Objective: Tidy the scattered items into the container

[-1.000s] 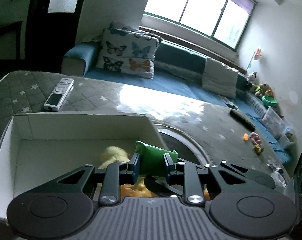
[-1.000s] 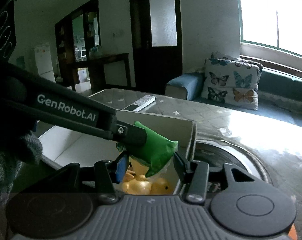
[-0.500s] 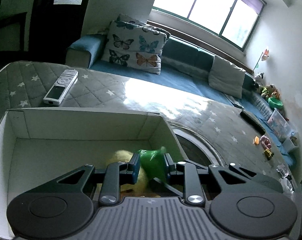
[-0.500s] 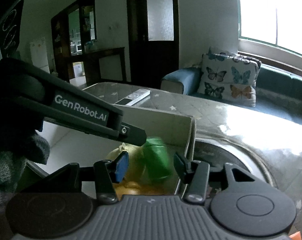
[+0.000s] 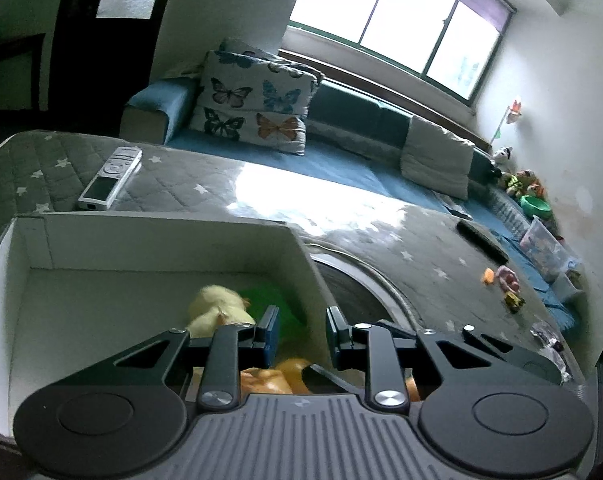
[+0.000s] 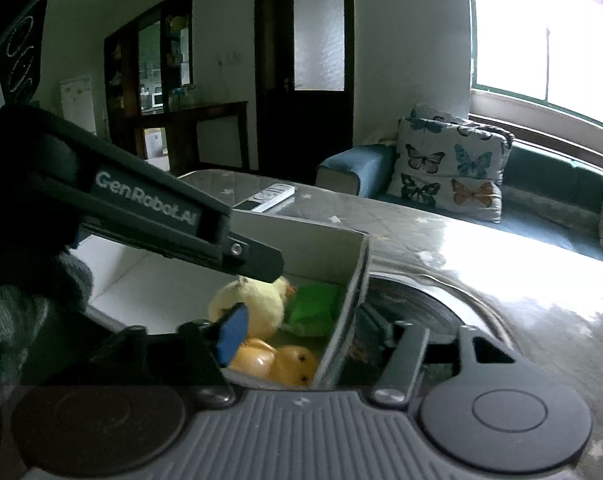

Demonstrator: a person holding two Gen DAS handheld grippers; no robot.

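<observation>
A white cardboard box [image 5: 101,240] stands on the grey star-quilted table; it also shows in the right wrist view [image 6: 353,272]. Inside lie a green packet [image 5: 269,294] [image 6: 313,308], a pale yellow plush chick [image 5: 217,304] [image 6: 253,304] and orange rubber ducks [image 5: 277,376] [image 6: 273,360]. My left gripper [image 5: 301,334] is open and empty above the box's right corner. My right gripper [image 6: 301,336] is open and empty, straddling the box's right wall. The left gripper's arm [image 6: 149,216] crosses the right wrist view.
A white remote [image 5: 111,178] lies beyond the box. A black remote [image 5: 481,240], an orange piece [image 5: 488,276], a pink toy [image 5: 507,278] and a small yellow toy car [image 5: 513,302] lie at the table's right. A round metal ring [image 5: 365,280] sits beside the box. A sofa stands behind.
My left gripper opened and let go of the green packet, which dropped into the box beside the plush chick. My right gripper has opened wider.
</observation>
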